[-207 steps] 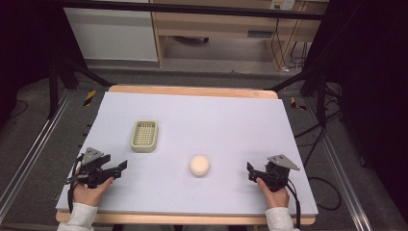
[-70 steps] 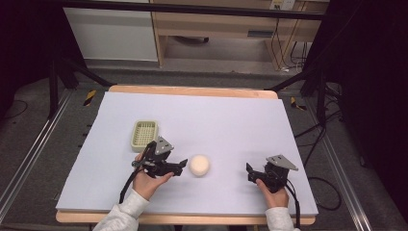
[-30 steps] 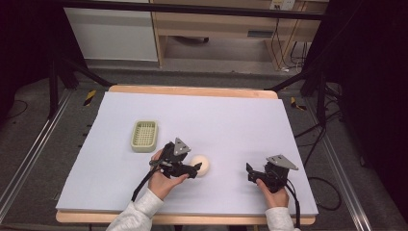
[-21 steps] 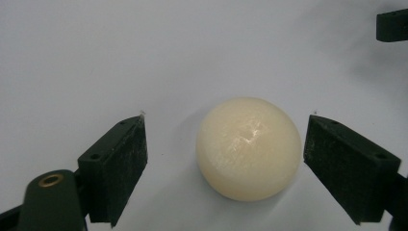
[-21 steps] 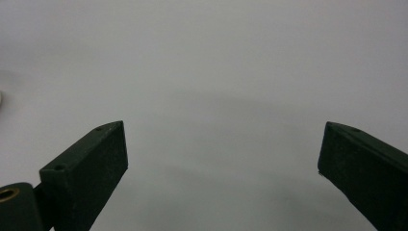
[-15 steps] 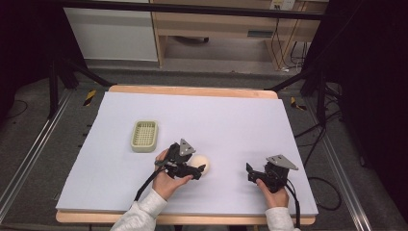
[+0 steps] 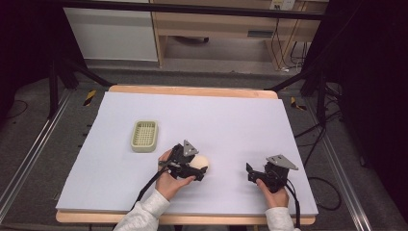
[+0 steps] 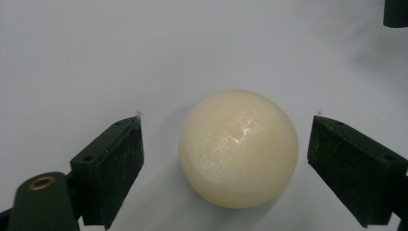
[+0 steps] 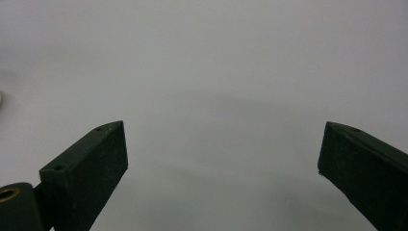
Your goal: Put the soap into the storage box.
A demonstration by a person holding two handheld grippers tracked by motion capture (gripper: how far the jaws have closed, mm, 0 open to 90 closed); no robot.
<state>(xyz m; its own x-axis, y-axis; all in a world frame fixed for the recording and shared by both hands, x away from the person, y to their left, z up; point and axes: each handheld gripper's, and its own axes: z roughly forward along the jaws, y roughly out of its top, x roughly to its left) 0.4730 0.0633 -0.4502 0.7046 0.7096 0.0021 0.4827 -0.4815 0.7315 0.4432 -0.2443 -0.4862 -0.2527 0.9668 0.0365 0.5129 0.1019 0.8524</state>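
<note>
A cream-coloured ball (image 7: 201, 161) (image 8: 239, 147) rests on the white table sheet (image 7: 231, 120) near the front middle. My left gripper (image 7: 201, 171) (image 8: 226, 134) is open, with its two black jaws standing either side of the ball and a gap left on each side. Off to the right near the front edge, my right gripper (image 7: 248, 172) (image 9: 223, 139) is open above bare sheet, with nothing between its jaws.
A pale green ribbed tray (image 7: 145, 135) lies left of the ball, a short way behind my left hand. The table's wooden edge (image 7: 192, 90) runs along the back. Black frame legs and cables stand around the table on the floor.
My left gripper has travelled from the front left corner rightward to the ball and now straddles it. The right gripper has stayed put.
</note>
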